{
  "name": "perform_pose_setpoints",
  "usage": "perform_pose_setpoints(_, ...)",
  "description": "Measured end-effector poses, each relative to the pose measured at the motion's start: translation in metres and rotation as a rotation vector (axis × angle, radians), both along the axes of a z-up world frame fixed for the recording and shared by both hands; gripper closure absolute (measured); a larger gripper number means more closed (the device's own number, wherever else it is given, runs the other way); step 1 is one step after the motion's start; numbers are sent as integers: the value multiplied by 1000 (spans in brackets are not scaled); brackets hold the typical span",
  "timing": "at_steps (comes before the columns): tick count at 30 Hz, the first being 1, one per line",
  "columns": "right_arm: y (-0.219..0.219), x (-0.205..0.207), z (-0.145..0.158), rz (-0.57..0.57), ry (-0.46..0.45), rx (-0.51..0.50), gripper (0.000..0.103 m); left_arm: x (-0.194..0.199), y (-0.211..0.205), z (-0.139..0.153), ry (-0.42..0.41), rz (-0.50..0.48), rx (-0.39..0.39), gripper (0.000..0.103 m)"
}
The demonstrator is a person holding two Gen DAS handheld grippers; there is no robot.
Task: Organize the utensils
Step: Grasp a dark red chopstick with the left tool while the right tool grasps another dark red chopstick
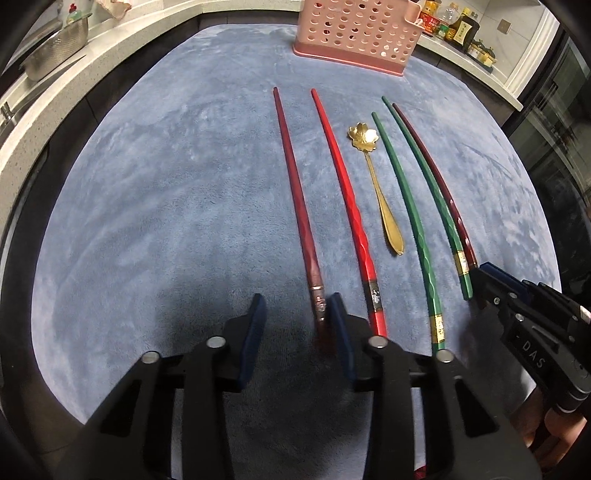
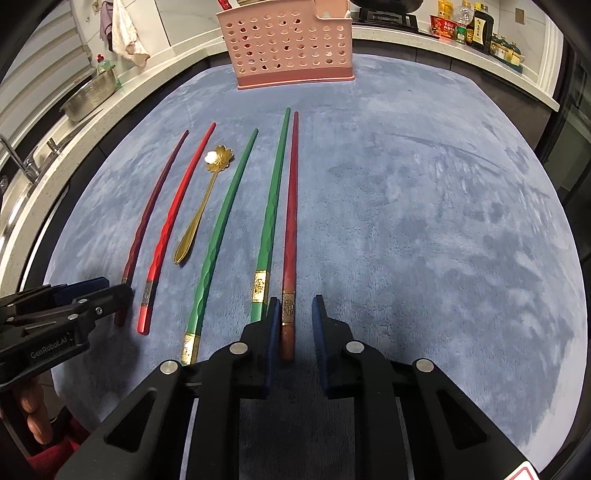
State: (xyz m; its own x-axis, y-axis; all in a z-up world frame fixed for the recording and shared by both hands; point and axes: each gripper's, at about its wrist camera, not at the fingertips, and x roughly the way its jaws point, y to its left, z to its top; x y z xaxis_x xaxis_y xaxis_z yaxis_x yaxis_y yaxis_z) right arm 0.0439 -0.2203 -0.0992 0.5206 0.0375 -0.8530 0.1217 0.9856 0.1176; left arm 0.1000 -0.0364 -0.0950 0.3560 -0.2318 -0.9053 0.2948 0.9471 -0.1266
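Observation:
Several chopsticks and a gold flower-bowl spoon [image 1: 373, 173] [image 2: 201, 206] lie side by side on a blue-grey mat [image 1: 166, 206] [image 2: 424, 221]. My left gripper [image 1: 297, 314] is open, its jaws standing either side of the near end of the leftmost dark red chopstick [image 1: 295, 206] [image 2: 151, 214]. A bright red chopstick [image 1: 343, 206] [image 2: 173, 221] lies next to it. My right gripper [image 2: 295, 310] is open around the near end of the rightmost dark red chopstick [image 2: 290, 229] [image 1: 436, 184], beside two green chopsticks [image 2: 218, 229] [image 2: 271, 206]. A pink perforated utensil holder [image 1: 356, 33] [image 2: 290, 44] stands at the mat's far edge.
A white countertop [image 1: 48, 96] curves round the left and back. A metal colander [image 1: 55, 48] [image 2: 90, 94] and a sink tap [image 2: 18, 158] are at the left. Sauce bottles [image 1: 454, 26] [image 2: 465, 26] stand at the back right. A cloth [image 2: 123, 33] hangs at the back left.

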Motion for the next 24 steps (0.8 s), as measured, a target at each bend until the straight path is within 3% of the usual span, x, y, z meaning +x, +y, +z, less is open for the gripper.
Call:
perform_pose_setpoints(3, -1, 0, 0, -3, 0, 1, 90, 0, 0, 0, 1, -5, -8, 87)
perform_pose_setpoints(7, -2, 1, 0, -8, 1, 4, 94, -1, -2, 0, -1, -20, -10, 96)
perform_pose_setpoints(16, -8, -2, 3, -16, -5, 11, 96, -3, 0, 6, -17, -12, -21, 96)
perform_pose_setpoints(24, -15, -8, 26, -41, -47, 29, 96, -1, 6, 27, -65, -1, -28, 96)
